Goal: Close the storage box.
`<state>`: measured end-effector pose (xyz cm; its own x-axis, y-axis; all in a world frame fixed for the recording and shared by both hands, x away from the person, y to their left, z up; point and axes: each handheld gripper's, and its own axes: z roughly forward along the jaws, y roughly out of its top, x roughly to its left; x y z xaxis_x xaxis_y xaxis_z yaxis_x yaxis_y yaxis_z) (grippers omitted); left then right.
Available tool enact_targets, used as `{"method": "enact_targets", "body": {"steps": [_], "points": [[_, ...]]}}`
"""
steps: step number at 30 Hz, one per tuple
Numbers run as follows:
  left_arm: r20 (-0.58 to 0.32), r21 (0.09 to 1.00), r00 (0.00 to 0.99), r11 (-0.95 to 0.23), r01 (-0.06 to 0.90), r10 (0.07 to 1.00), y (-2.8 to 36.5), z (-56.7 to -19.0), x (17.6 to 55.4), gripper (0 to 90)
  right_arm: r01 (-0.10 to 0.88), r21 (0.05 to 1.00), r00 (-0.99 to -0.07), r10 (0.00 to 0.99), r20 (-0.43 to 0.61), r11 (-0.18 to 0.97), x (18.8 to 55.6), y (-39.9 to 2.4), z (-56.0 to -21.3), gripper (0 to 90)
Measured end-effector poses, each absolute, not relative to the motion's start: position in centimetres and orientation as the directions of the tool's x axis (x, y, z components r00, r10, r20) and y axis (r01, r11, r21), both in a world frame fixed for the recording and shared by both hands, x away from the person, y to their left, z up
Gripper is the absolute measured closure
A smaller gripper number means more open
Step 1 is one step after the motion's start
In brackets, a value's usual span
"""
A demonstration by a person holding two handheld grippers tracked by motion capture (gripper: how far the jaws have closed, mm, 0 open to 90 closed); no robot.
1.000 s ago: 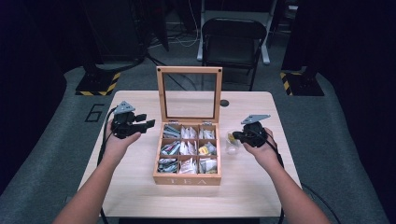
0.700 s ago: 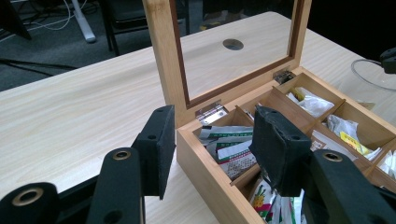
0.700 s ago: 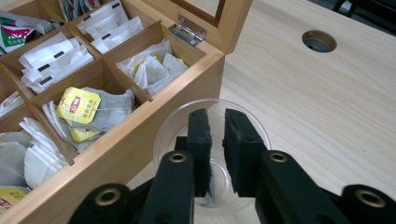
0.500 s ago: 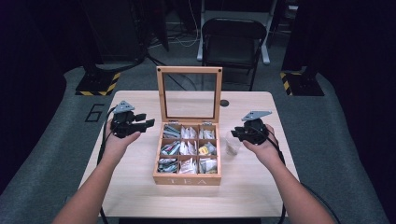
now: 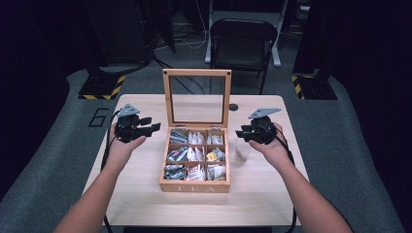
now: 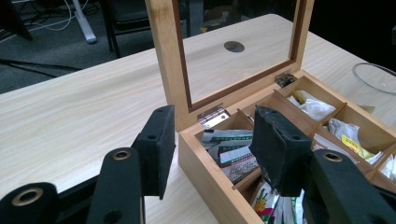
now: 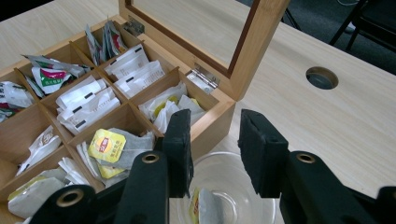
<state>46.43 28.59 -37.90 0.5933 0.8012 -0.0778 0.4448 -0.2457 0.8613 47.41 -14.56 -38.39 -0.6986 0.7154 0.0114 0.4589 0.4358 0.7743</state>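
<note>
A wooden tea box point(image 5: 194, 183) stands mid-table with its glass lid point(image 5: 197, 97) upright and its compartments full of tea bags. A clear glass point(image 5: 241, 150) stands by the box's right side. My right gripper point(image 5: 240, 133) hovers just above the glass point(image 7: 224, 205). Its jaws have just been opening and nothing is between them point(image 7: 215, 140). A tea bag point(image 7: 201, 207) lies in the glass below. My left gripper point(image 5: 151, 124) hangs open and empty left of the box, aimed at the rear left corner point(image 6: 212, 135).
A yellow-labelled tea bag point(image 7: 107, 144) lies in the compartment nearest the glass. There is a round cable hole point(image 5: 233, 107) in the table behind the box. A black chair point(image 5: 241, 43) stands beyond the far edge. Bare tabletop lies on both sides of the box.
My right gripper has lifted a little above the glass. The left hand and the box have not moved.
</note>
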Motion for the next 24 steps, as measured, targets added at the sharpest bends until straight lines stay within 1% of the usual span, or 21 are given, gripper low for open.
{"method": "enact_targets", "body": {"steps": [24], "points": [[-0.073, 0.861, 0.595, -0.25, 0.442, 0.801, 28.6, -37.9, 46.2, 49.4, 0.454, 0.786, -0.69, 0.724, 0.014, 0.418, 50.4, -12.8, -35.8, 62.3]]}}
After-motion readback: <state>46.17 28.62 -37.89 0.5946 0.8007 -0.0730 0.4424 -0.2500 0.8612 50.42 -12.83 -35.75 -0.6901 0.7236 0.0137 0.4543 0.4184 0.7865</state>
